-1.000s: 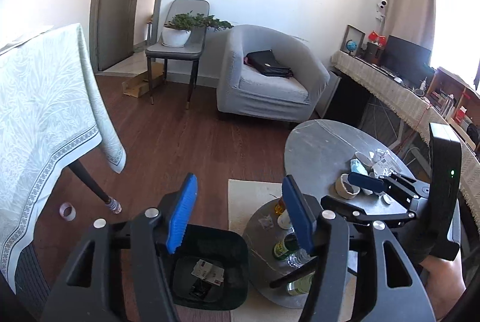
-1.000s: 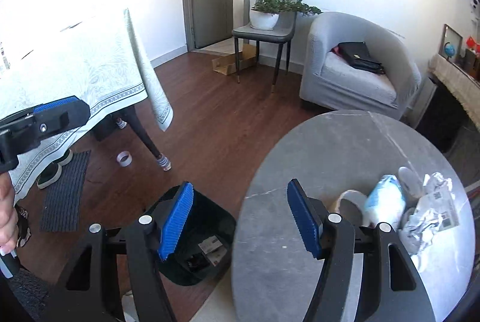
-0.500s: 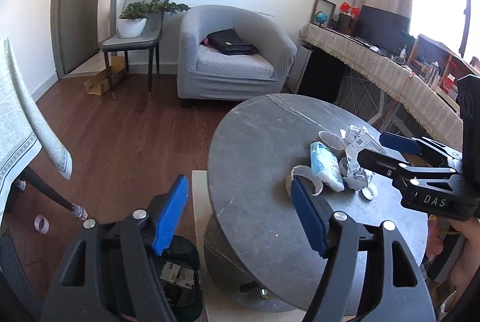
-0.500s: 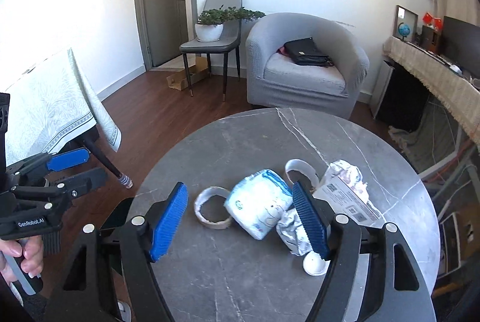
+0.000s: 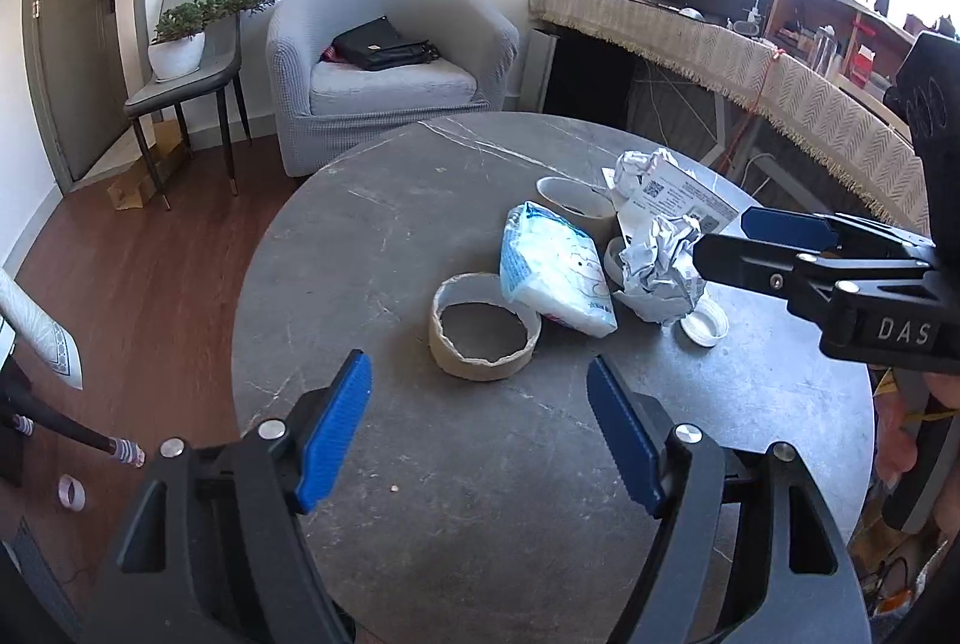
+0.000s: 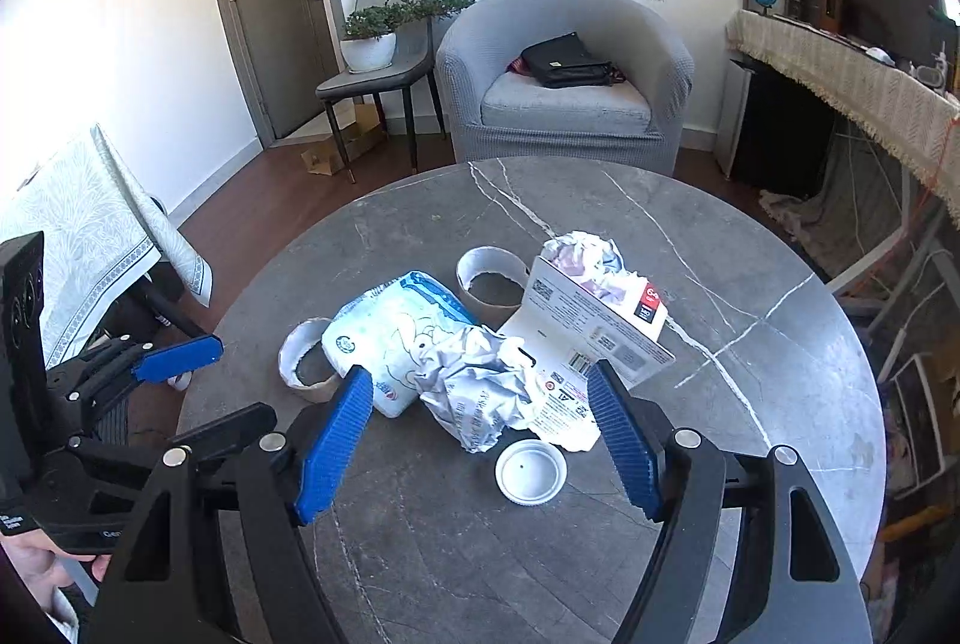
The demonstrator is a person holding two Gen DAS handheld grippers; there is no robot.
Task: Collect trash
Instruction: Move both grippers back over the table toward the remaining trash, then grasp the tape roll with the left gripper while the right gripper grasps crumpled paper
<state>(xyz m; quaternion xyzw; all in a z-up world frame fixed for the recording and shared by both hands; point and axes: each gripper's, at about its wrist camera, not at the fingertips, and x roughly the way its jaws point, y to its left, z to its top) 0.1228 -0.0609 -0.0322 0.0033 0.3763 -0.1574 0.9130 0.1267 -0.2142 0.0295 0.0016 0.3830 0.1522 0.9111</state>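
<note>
While both grippers hover over round marble table (image 5: 372, 248), jaws spread, nothing held: left gripper (image 5: 480, 434) opening, aimed at tape core (image 5: 483, 326); right gripper (image 6: 480, 440) above crumpled wrapper (image 6: 474, 392). Trash clustered mid-table. Risk: white lid (image 6: 531, 471) and tissue pack (image 6: 396, 338) touch wrapper; careless pinch likely drags or scatters neighbours.

Trash clustered right of centre on round table (image 5: 372, 248). Tape ring (image 5: 483, 326) nearest the left wrist camera; tissue pack (image 5: 555, 278) touches its right rim. Crumpled wrapper (image 5: 660, 269) right of the pack, lid (image 5: 703, 325) just beside it, nearer side. Second ring (image 5: 575, 200) and flat printed card (image 5: 678, 191) behind them. Armchair (image 5: 384, 62) beyond table, bag (image 5: 384, 47) on its seat; chair (image 5: 180, 68) with plant pot (image 5: 177, 54) left of it.
</note>
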